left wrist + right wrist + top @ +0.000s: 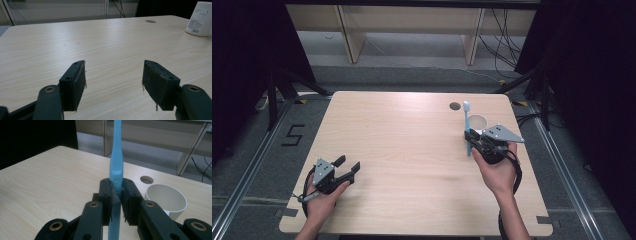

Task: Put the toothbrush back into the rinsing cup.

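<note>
A light blue toothbrush (467, 125) stands roughly upright in my right gripper (470, 137), whose jaws are shut on its handle (116, 170). In the right gripper view the pads (112, 195) press the handle from both sides. Just beyond that gripper sits a white cup (477, 122), seen close at the right in the right gripper view (167, 201). My left gripper (348, 164) rests near the table's front left, held in a hand, jaws wide apart. Its two pads (77, 82) have only bare table between them.
The light wooden table (412, 150) has a round cable hole (455, 106) near its far edge. The white cup (201, 18) shows at the far right of the left gripper view. Cables and shelf legs lie on the floor beyond the table.
</note>
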A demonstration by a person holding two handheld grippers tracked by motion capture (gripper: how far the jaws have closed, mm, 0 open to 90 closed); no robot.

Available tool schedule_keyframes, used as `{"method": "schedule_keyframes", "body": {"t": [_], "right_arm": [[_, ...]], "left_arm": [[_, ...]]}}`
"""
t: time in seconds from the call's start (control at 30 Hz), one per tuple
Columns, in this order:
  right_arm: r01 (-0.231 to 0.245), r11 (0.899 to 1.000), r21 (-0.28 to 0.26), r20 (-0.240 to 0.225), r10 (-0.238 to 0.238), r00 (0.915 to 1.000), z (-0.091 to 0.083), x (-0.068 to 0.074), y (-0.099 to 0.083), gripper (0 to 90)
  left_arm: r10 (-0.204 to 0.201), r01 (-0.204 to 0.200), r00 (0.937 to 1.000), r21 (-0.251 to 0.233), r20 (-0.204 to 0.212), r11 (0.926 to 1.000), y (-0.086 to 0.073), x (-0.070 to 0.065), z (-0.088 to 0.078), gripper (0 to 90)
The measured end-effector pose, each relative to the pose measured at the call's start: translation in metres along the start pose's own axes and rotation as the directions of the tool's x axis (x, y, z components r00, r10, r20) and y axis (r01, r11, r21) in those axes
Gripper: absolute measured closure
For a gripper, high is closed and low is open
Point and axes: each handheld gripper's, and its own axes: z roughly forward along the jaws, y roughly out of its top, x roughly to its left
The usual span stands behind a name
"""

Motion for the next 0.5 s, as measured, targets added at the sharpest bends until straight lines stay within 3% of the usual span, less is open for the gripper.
{"method": "schedule_keyframes", "body": {"t": [0.13, 0.47, 0.5], "right_arm": [[-0.043, 0.999, 0.005, -0.015, 0.043, 0.999, -0.0007, 0.0004, 0.0, 79.4], [-0.052, 0.998, -0.026, 0.005, 0.052, 0.9986, -0.0021, -0.0028, 0.0023, 79.5], [-0.035, 0.999, -0.034, 0.018, 0.035, 0.9992, -0.0027, -0.0044, 0.0026, 79.4]], "left_arm": [[0.0, 0.0, 1.0, 0.0, -0.003, 1.0, 0.0, 0.0, 0.0003, 34.6], [-0.001, 0.001, 1.0, -0.006, 0.003, 1.0, -0.0001, 0.0003, 0.0011, 34.6], [0.0, 0.0, 1.0, -0.003, 0.001, 1.0, 0.0, 0.0003, 0.0008, 34.6]]}}
